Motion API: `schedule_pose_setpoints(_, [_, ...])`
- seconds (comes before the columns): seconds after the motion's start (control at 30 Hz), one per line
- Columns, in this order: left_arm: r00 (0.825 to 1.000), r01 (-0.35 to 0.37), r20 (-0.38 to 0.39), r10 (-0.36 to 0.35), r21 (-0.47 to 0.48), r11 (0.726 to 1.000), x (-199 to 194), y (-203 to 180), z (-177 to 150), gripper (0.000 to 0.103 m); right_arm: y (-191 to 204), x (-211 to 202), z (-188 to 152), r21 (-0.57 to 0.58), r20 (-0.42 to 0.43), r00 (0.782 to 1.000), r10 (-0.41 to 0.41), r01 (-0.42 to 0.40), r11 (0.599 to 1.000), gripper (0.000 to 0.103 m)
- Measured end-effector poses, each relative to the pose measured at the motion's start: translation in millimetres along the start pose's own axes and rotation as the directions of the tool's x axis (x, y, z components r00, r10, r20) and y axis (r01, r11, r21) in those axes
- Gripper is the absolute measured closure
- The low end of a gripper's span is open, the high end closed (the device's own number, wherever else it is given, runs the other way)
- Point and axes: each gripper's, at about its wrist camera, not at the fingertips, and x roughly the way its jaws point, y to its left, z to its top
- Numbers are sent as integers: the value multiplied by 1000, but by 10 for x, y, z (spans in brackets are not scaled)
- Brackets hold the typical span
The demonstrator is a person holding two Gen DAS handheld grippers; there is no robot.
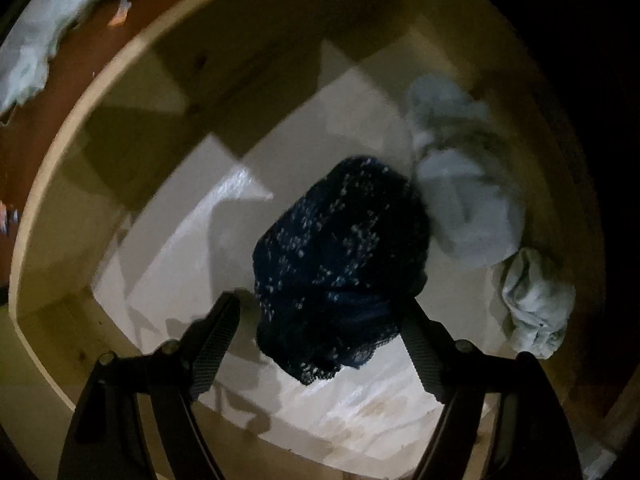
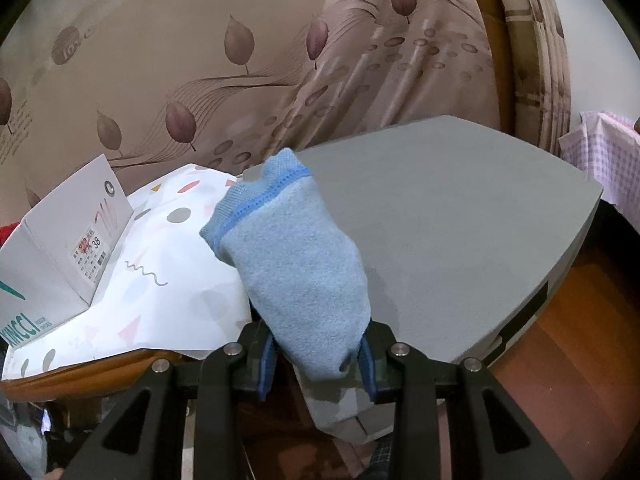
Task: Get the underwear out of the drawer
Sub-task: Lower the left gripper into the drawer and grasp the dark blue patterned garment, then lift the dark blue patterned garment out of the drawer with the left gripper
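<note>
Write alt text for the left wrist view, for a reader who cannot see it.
The open left gripper reaches down into a wooden drawer, its fingers on either side of a crumpled dark blue speckled garment. Two pale blue bundles lie to its right on the drawer's white bottom.
</note>
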Motion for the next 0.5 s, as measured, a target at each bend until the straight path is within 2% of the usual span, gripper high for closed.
schedule_pose_setpoints(0.2, [999, -34, -13, 34, 24, 999, 26, -85, 24, 29, 37, -9, 0, -15, 1, 1000, 5, -5, 1000, 69])
schedule_pose_setpoints(0.23, [999, -50, -8, 50, 29, 998, 24, -101, 19, 34, 40, -5, 1, -16, 1, 1000, 1, -1, 1000, 69])
schedule_pose_setpoints(0.3, [994, -106, 6, 106, 39, 994, 11, -142, -5, 63, 23, -2, 6, -8, -1, 1000, 4, -4, 1000, 69])
schedule_pose_setpoints(0.37, [995, -103, 11, 102, 65, 993, -20, -151, 14, 83, 16, 7, 3, -6, -7, 1000, 1, -1, 1000, 69])
schedule_pose_setpoints(0.43, [999, -52, -1, 52, 60, 997, -59, -135, 50, 87, 15, 4, 3, -6, -6, 1000, 0, 0, 1000, 69])
schedule_pose_setpoints(0.5, [999, -38, 15, 38, 60, 997, -158, -47, 54, 89, 15, 5, 1, -6, -7, 1000, 1, -1, 1000, 69])
